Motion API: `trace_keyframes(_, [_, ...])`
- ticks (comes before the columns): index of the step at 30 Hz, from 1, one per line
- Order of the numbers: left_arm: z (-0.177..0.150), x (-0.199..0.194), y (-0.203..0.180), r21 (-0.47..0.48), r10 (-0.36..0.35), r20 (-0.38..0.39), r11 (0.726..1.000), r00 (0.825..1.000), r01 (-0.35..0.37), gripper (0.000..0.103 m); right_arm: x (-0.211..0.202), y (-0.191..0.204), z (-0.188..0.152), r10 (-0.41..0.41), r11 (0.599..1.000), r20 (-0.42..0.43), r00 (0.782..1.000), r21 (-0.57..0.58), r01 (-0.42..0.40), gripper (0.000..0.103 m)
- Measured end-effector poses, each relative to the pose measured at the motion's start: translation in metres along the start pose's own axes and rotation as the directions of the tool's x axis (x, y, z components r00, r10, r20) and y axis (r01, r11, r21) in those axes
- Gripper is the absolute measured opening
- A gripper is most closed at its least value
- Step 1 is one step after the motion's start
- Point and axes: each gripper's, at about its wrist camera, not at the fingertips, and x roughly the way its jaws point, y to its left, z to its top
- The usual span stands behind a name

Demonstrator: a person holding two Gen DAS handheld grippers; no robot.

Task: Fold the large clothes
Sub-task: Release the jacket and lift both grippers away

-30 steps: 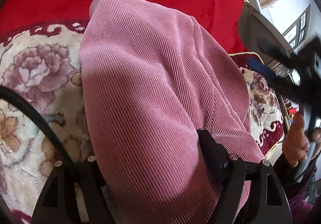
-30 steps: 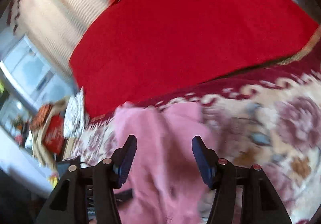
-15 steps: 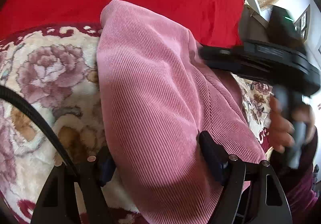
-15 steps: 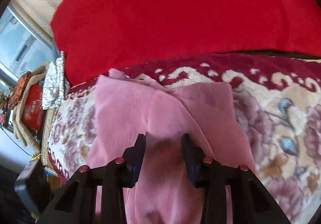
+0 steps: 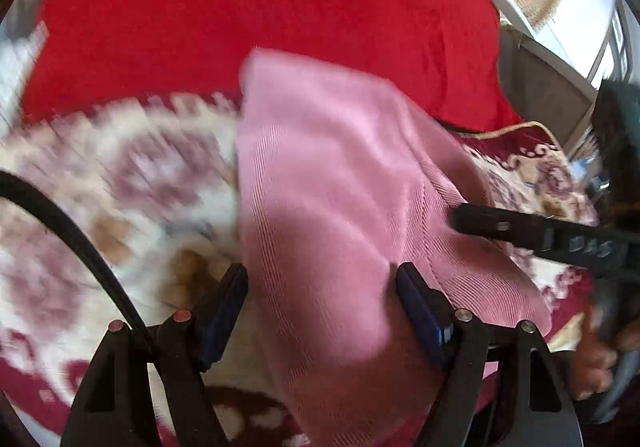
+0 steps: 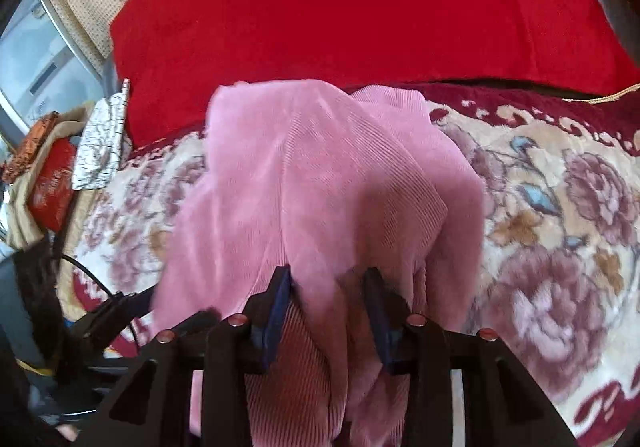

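Presently we list what lies on and around the floral blanket (image 6: 560, 207), our landmark.

Item: pink corduroy garment (image 6: 320, 175), bunched in a long heap across the middle of the floral blanket, its far end reaching the blanket's dark red border. We judge it partly gathered, the fold not finished.

Item: right gripper (image 6: 326, 301), low over the near end of the garment. Its jaws stand narrow with a ridge of pink cloth bunched between the blue pads, and the pads press on it (we read this as a pinch taken to lift or carry the near edge over).

Item: left gripper (image 5: 322, 297), also at the near end of the garment, toward the blanket's left part. Its jaws stand wide, the cloth passing between them; the left pad sits at the cloth's edge and we see no squeeze, so we take it as not gripping. It probably waits to take a second hold.

Item: red cover (image 6: 360, 7), beyond the blanket's far border, just past the garment's far end.

Item: black cable (image 5: 72, 231), crossing above the blanket's left side in the left wrist view; it could snag a sweeping fold.

Item: red box and silver wrapping (image 6: 100, 143), off the blanket's left edge, well apart from the garment.

Item: hand (image 5: 596, 367) on the right tool, at the blanket's near right corner.
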Motion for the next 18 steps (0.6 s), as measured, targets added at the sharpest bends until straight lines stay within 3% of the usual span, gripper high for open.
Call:
trace_keyframes(1, [-0.005, -0.015, -0.009, 0.033, 0.044, 0.058, 0.998, 0.997, -0.046, 0.078, -0.013, 0.004, -0.001, -0.018, 1.0, 0.022, 1.0, -0.02, 0.018, 0.054])
trace_keyframes(3, [-0.012, -0.044, -0.021, 0.053, 0.107, 0.146, 0.992, 0.983, -0.116, 0.08, -0.041, 0.012, -0.008, -0.065, 0.995, 0.089, 0.994, -0.064, 0.07, 0.062])
trace_keyframes(6, [-0.019, -0.092, -0.036, 0.052, 0.154, 0.253, 0.984, 0.955, -0.172, 0.09, -0.082, 0.02, -0.021, -0.115, 0.986, 0.187, 0.976, -0.101, 0.135, 0.063])
trace_keyframes(8, [-0.018, -0.122, -0.04, 0.029, 0.193, 0.315, 0.977, 0.929, -0.212, 0.09, -0.104, 0.027, -0.028, -0.144, 0.978, 0.247, 0.958, -0.111, 0.175, 0.064])
trace_keyframes(11, [-0.014, -0.167, -0.046, -0.013, 0.23, 0.376, 0.97, 0.897, -0.244, 0.095, -0.142, 0.039, -0.04, -0.171, 0.968, 0.34, 0.925, -0.119, 0.223, 0.064])
trace_keyframes(15, [-0.013, -0.219, -0.055, -0.071, 0.269, 0.455, 0.961, 0.849, -0.266, 0.101, -0.2, 0.06, -0.061, -0.195, 0.948, 0.475, 0.858, -0.133, 0.289, 0.065])
trace_keyframes(18, [-0.016, -0.256, -0.061, -0.104, 0.294, 0.496, 0.954, 0.817, -0.28, 0.102, -0.238, 0.074, -0.077, -0.18, 0.945, 0.544, 0.82, -0.137, 0.298, 0.073])
